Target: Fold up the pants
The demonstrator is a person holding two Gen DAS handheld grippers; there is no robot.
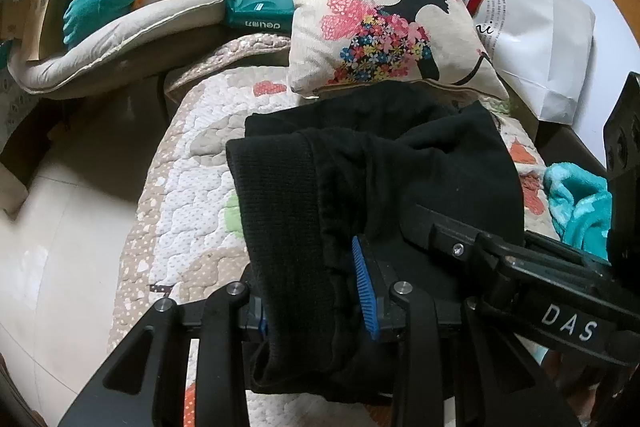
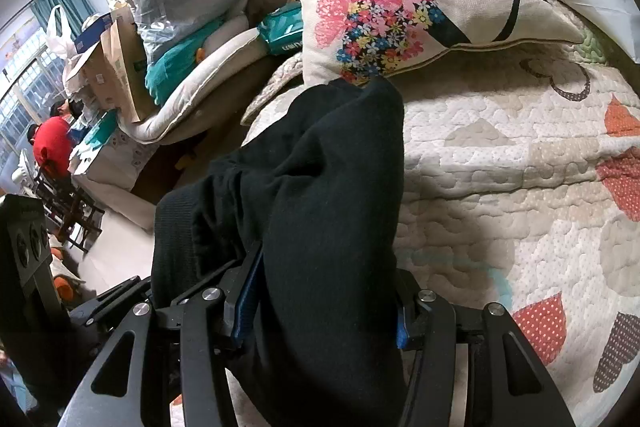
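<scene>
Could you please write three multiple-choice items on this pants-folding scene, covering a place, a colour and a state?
1. Where do the pants lie?
A. on the quilted cover, in front of the floral cushion
B. on the floor tiles
C. inside the white paper bag

2. What colour are the pants?
A. teal
B. black
C. red

3. What is the state of the right hand-held gripper?
A. open above the quilt
B. shut on nothing
C. shut on the pants

Answers:
1 A: the black cloth rests on the quilted cover, just before the floral cushion.
2 B: the fabric is black in both views.
3 C: its blue pads press a thick bunch of the fabric; the left hand-held gripper likewise grips the ribbed edge.
</scene>
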